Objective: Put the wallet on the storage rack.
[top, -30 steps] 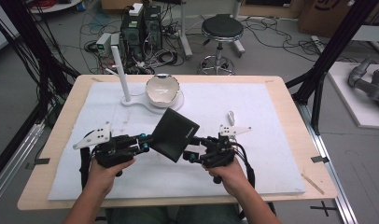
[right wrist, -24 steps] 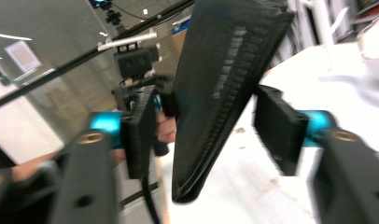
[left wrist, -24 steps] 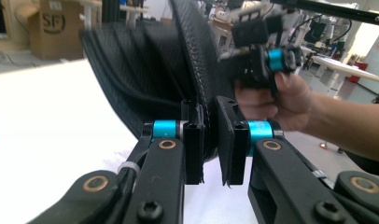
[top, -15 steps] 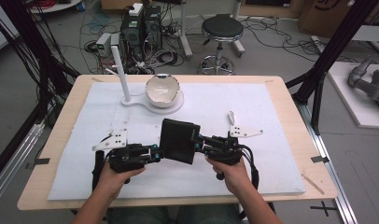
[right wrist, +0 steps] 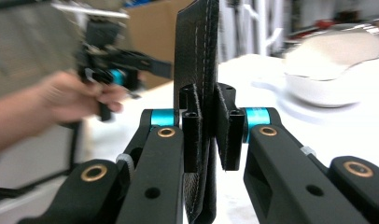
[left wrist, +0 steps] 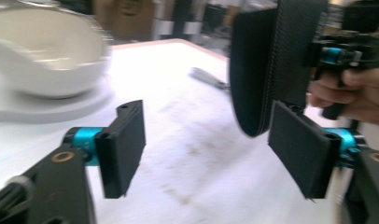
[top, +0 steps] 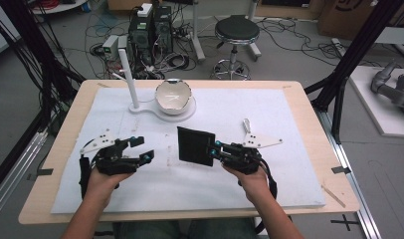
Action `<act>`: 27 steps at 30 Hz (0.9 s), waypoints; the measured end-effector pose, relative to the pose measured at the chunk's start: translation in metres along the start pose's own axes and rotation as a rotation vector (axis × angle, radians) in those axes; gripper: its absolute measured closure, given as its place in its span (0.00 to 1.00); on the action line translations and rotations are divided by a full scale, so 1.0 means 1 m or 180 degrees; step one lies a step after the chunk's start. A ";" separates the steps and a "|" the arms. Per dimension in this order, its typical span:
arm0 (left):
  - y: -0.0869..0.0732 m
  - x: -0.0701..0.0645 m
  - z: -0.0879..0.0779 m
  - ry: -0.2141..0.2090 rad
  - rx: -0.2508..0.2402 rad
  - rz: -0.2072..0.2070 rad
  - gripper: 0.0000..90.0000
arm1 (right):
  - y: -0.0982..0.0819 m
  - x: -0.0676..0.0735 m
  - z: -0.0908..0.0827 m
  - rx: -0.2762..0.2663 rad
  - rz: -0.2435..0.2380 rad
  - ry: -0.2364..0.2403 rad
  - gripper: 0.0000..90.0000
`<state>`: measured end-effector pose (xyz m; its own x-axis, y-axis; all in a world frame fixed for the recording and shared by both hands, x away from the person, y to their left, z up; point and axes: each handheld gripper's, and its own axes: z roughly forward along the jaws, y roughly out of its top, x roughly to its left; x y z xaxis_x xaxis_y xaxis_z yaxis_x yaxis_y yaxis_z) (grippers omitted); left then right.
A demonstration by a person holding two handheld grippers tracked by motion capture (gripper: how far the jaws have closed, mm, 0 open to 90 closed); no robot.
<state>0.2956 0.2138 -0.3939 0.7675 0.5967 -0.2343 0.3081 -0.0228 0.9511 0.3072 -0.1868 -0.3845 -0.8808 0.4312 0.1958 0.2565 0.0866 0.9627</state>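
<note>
White padding is covering the bench [top: 289,99]. Right hand-held gripper [top: 213,149] is pinching the black leather wallet [top: 194,146] upright above it. Left hand-held gripper [top: 143,149], jaws just opened and spread empty, is sitting well apart now, so the handover looks complete. Behind, a white bowl [top: 173,96] is resting.

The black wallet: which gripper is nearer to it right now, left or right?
Right. The right gripper is clamped on the black wallet, holding it on edge above the table. The left gripper sits apart to its left, jaws just opened and empty.
</note>
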 end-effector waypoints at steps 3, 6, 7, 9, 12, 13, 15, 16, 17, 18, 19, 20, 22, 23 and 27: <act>0.001 0.008 -0.010 0.0096 -0.0058 -0.0054 0.29 | 0.003 -0.005 0.001 0.0015 -0.0067 -0.0111 0.92; 0.001 0.011 -0.015 0.0134 -0.0091 -0.0078 0.29 | 0.010 -0.014 0.007 0.0044 -0.0093 -0.0250 0.92; 0.001 0.012 -0.015 0.0138 -0.0097 -0.0068 0.29 | 0.017 -0.020 0.014 0.0056 -0.0105 -0.0324 0.92; 0.001 0.012 -0.015 0.0140 -0.0101 -0.0063 0.29 | 0.026 -0.026 0.023 0.0080 -0.0169 -0.0392 0.92; 0.001 0.011 -0.014 0.0155 -0.0069 -0.0016 0.29 | 0.042 -0.033 0.042 0.0118 -0.0293 -0.0478 0.92; 0.001 0.011 -0.014 0.0152 -0.0063 -0.0010 0.29 | 0.047 -0.036 0.049 0.0153 -0.0334 -0.0520 0.92; 0.001 0.011 -0.014 0.0137 -0.0058 0.0001 0.29 | 0.052 -0.039 0.056 0.0164 -0.0373 -0.0563 0.92; 0.001 0.011 -0.014 0.0139 -0.0054 -0.0005 0.29 | 0.057 -0.043 0.063 0.0163 -0.0384 -0.0584 0.92; 0.001 0.011 -0.014 0.0135 -0.0060 -0.0009 0.29 | 0.064 -0.050 0.075 0.0166 -0.0411 -0.0656 0.92; 0.000 0.012 -0.015 0.0146 -0.0070 -0.0019 0.29 | 0.068 -0.056 0.083 0.0172 -0.0421 -0.0685 0.92; 0.000 0.013 -0.015 0.0165 -0.0079 -0.0027 0.29 | 0.071 -0.062 0.090 0.0176 -0.0425 -0.0712 0.92; 0.000 0.013 -0.015 0.0165 -0.0079 -0.0027 0.29 | 0.074 -0.067 0.096 0.0168 -0.0414 -0.0737 0.92; -0.001 0.015 -0.017 0.0230 -0.0062 -0.0016 0.29 | 0.080 -0.077 0.107 0.0163 -0.0388 -0.0739 0.92; -0.001 0.016 -0.017 0.0231 -0.0069 -0.0019 0.29 | 0.082 -0.082 0.112 0.0163 -0.0410 -0.0768 0.92; 0.000 0.019 -0.017 0.0241 -0.0059 0.0002 0.29 | 0.093 -0.094 0.129 0.0219 -0.0448 -0.0793 0.92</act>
<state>0.3006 0.2383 -0.3954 0.7228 0.6556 -0.2184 0.2965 -0.0088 0.9550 0.4655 -0.1033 -0.3376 -0.7868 0.6172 0.0012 0.1726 0.2181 0.9605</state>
